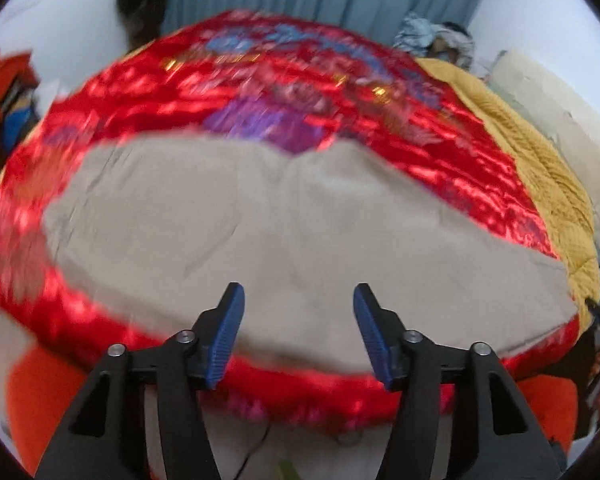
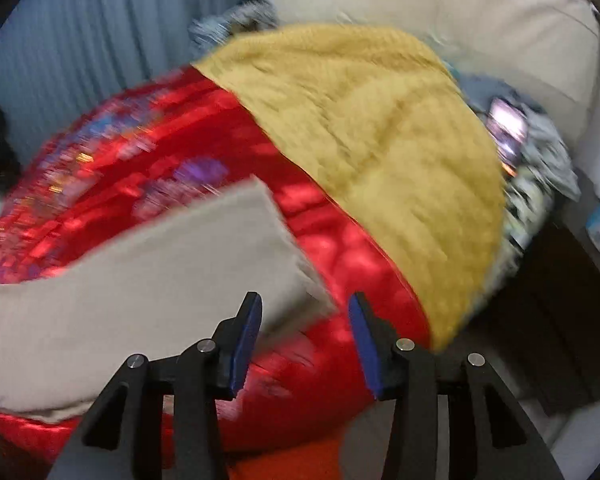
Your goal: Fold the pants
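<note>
The beige pants [image 1: 260,224] lie spread flat on the red satin quilt [image 1: 440,148] that covers the bed, their two legs side by side and meeting at a seam in the middle; both views are motion-blurred. On the far side of the pants a broad band of bare quilt shows, with purple and blue embroidery; on the near side only a narrow red strip separates the pants from the bed's front edge. To the right of the pants, the quilt gives way to a mustard-yellow blanket [image 2: 380,132], well apart from the pants' squared-off right end [image 2: 276,216], with open red quilt between them. The left gripper [image 1: 298,300] hovers over the near edge of the pants, jaws spread wide and holding nothing. The right gripper [image 2: 304,308] hangs just beyond the pants' right end, above the quilt, jaws likewise spread and empty, its left finger overlapping the beige corner in view.
</note>
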